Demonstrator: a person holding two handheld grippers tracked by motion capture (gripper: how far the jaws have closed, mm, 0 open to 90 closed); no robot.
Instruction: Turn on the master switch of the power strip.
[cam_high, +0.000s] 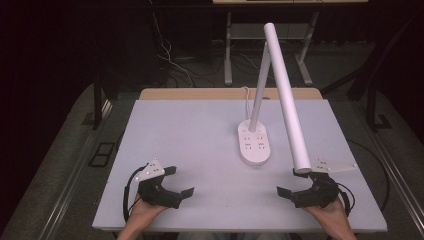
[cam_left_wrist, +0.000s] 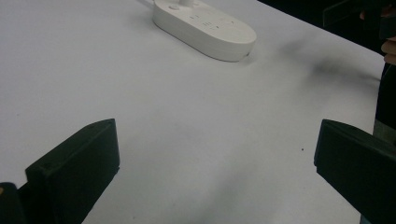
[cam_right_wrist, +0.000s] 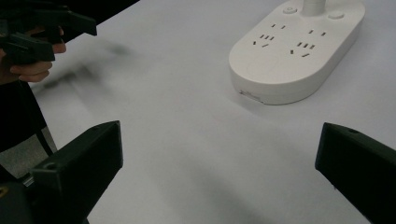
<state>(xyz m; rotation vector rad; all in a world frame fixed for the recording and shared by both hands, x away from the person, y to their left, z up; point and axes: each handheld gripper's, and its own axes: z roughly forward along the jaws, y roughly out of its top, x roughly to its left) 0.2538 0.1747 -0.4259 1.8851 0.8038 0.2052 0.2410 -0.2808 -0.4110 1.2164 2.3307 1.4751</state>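
A white desk lamp stands on the table, its oval base (cam_high: 255, 144) carrying several sockets, with a thin stem and a long tube head (cam_high: 287, 97) reaching toward the near right. The base appears at the top of the left gripper view (cam_left_wrist: 205, 29) and at the upper right of the right gripper view (cam_right_wrist: 296, 49). My left gripper (cam_high: 178, 181) rests near the front left of the table, jaws wide apart and nothing between them. My right gripper (cam_high: 291, 182) sits at the front right, just under the tip of the lamp head, also open and empty.
The white table top (cam_high: 200, 135) spreads between the grippers and the lamp base. A lamp cord (cam_high: 246, 97) runs off the far edge. Beyond the table stand desk legs (cam_high: 228, 50) and floor cables in a dark room.
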